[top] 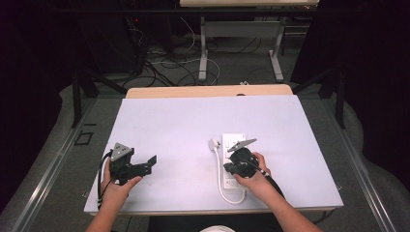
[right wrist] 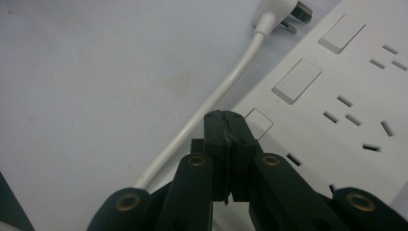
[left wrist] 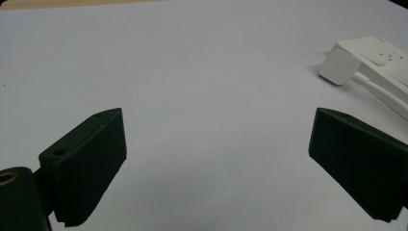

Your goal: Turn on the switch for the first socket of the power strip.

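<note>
The right gripper (right wrist: 226, 120) was down over the white power strip (right wrist: 337, 110), jaws pressed flat together with nothing between them, tips at the strip's edge by a small switch (right wrist: 259, 123). The strip lay on the white table (top: 169, 125), right of centre, its cable (right wrist: 211, 103) running alongside to the plug (top: 213, 143). The left gripper (top: 145, 166) sat well apart on the left, jaws spread wide and empty, the plug lying off to its right.
</note>
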